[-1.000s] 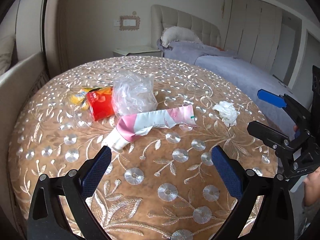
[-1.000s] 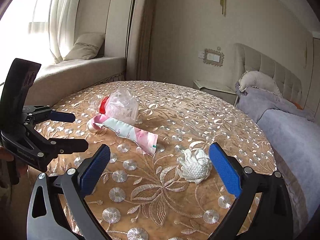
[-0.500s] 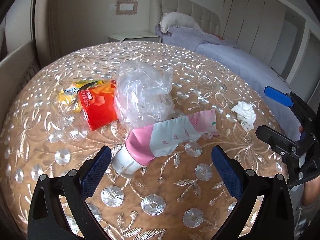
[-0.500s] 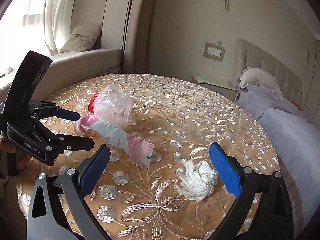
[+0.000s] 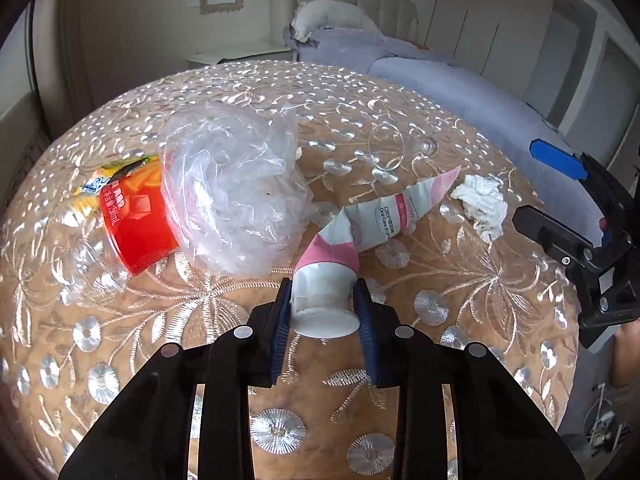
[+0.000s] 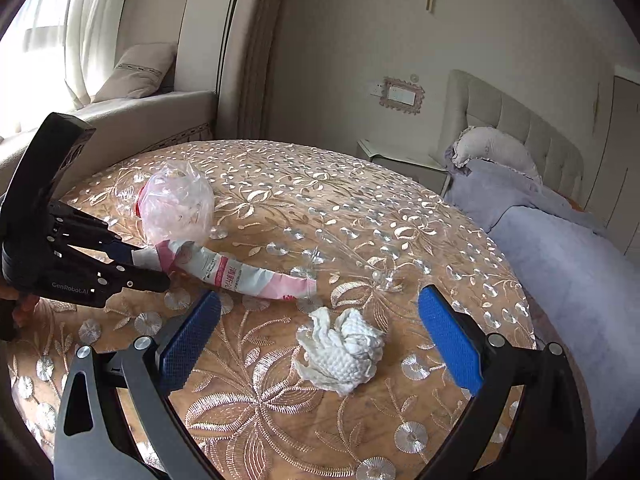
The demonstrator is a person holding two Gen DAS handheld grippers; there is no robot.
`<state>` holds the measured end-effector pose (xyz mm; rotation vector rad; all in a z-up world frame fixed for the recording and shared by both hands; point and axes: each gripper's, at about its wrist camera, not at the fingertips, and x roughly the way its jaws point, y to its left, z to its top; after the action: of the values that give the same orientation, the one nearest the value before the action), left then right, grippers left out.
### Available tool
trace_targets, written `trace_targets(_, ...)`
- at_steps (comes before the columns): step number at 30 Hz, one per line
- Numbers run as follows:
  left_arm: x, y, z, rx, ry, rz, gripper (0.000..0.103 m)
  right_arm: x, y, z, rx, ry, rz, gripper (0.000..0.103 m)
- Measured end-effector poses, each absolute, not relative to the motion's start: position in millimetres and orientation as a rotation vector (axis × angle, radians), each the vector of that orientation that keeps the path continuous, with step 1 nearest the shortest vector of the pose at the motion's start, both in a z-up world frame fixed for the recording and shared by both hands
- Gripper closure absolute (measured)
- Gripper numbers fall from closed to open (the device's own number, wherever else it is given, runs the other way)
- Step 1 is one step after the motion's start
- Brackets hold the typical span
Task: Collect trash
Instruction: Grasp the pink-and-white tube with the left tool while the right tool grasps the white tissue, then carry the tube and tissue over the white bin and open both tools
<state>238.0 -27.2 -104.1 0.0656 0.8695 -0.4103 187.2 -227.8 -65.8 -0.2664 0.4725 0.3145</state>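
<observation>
Table: round table under a tan cloth embroidered with silver flowers (image 5: 168,360); all the litter lies on it, and a bed with a lilac cover (image 6: 560,248) stands beside it.
Clear bag: crumpled clear plastic bag (image 5: 232,188), the bulkiest piece of trash, resting against the red cup and touching the tube's pink shoulder.
Red cup: red plastic cup on its side (image 5: 136,220) at the bag's left, a yellow wrapper (image 5: 104,176) just behind it.
Tube: flattened pink-and-white toothpaste tube (image 5: 376,216), bent in the middle; its tail points toward the tissue, its white cap end toward the camera.
Tissue: wadded white paper tissue (image 6: 344,348), lying loose on the cloth near the tube's tail.
Wine glass: clear glass on its side (image 5: 392,152) beyond the tube, hard to make out.
Left gripper: left gripper (image 5: 324,312) has just been closing; half a second ago its fingers (image 5: 280,320) stood wide with the tube ahead of them, and now they pinch the white cap end.
Right gripper: right gripper (image 6: 320,340) has its blue fingers (image 6: 448,336) spread wide, the tissue between them untouched.
Meaning: the first piece looks secured and ready to lift; the tissue seems the likely next pick. No bin is visible.
</observation>
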Motion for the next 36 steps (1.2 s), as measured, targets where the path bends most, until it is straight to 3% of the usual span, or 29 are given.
trace_targets(6,213.9,-34.1,-83.1,0.075,0.798,-0.381,0.073,190.9,-245.2,-67.7,-0.279,0.49,0.253,0.005)
trace_targets(15,181.3,-31.2,-65.0,0.003,0.738,-0.352,0.073,230.4,-245.7,-93.0,-0.265,0.707,0.29,0.005)
trace_targets(16,178.9,-32.3,-63.1,0.005,0.734,-0.352,0.073,231.8,-243.4,-95.9,-0.265,0.727,0.304,0.008)
trace_targets(18,175.1,-33.9,-61.4,0.002,0.73,-0.353,0.073,234.1,-240.2,-102.4,-0.253,0.769,0.339,0.04)
trace_targets(21,167.2,-36.4,-59.0,0.004,0.722,-0.35,0.073,226.3,-239.4,-104.4,-0.27,0.749,0.321,0.061)
trace_targets(36,118.4,-66.6,-52.0,0.01,0.686,-0.369,0.073,114.4,-281.4,-62.8,-0.234,0.57,0.305,0.063)
